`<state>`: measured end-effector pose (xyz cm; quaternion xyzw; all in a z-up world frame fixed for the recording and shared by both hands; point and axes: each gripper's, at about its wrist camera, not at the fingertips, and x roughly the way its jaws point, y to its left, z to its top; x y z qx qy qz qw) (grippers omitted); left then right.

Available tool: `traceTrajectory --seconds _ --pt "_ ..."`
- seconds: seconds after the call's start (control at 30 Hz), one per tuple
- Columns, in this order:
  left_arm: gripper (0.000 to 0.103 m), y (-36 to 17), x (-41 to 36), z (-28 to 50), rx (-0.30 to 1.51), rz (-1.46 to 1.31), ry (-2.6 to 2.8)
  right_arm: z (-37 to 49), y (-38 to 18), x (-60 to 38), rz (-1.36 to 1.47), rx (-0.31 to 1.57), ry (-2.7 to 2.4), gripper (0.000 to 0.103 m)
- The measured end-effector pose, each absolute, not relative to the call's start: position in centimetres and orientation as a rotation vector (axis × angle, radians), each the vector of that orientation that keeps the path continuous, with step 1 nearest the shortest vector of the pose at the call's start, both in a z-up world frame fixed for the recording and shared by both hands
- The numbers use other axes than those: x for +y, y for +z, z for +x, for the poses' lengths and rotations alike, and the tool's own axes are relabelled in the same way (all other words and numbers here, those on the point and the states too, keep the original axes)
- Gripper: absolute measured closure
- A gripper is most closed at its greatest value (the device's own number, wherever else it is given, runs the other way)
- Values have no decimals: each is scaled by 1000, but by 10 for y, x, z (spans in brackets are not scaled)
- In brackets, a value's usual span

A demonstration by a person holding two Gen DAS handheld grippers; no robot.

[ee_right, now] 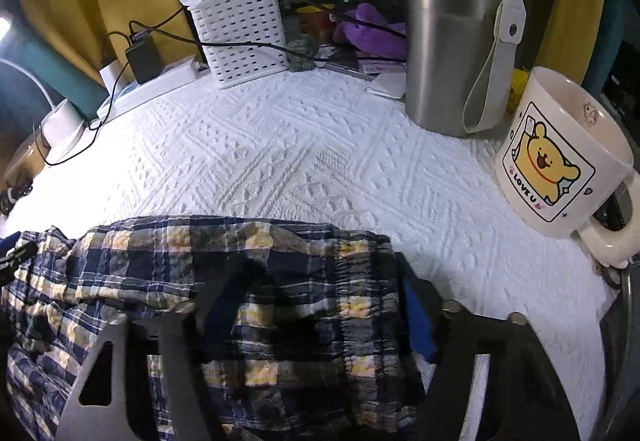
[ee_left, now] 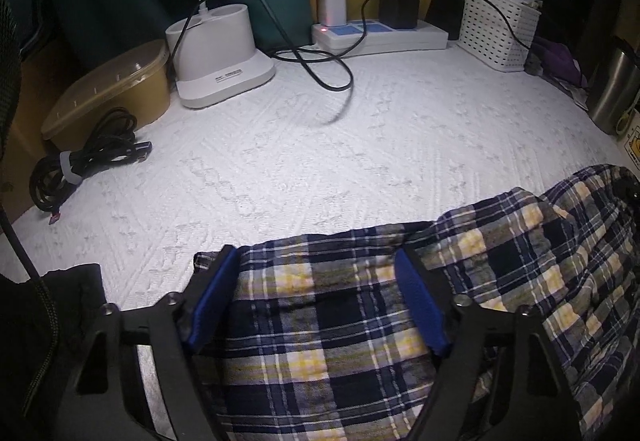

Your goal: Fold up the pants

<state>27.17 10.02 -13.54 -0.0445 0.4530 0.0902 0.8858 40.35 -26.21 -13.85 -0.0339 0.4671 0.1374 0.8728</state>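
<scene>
Plaid pants (ee_left: 328, 325) on counter (ee_left: 320, 145) | left claw (ee_left: 316, 301), right claw (ee_right: 316, 305): spread astride far edge | step: gripping | next: pinch, fold over

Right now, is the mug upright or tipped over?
Upright. The mug stands on its base on the white cloth, its open rim at the top and its bear print level, beside the steel tumbler.

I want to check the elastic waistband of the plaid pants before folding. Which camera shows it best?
The right wrist view: the gathered waistband of the plaid pants runs along their right edge beside the right gripper. The left wrist view shows only flat plaid cloth under the left gripper; no waistband is visible there.
</scene>
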Motion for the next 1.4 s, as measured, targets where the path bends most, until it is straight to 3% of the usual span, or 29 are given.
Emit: traceTrajectory --seconds 0.23,0.3,0.4,0.93,1.4 --pt "56 -133 90 270 936 -90 162 398 -138 -262 -78 963 288 68" --pt "79 -132 90 270 934 -105 158 396 -136 -261 -82 960 294 75" --pt "100 -131 94 268 937 -160 112 393 -132 -259 -94 945 291 77" --pt "102 -64 122 308 771 -64 79 405 -77 -246 -48 745 230 78" --pt "97 -130 122 357 958 -14 123 459 -138 -252 -36 912 112 78"
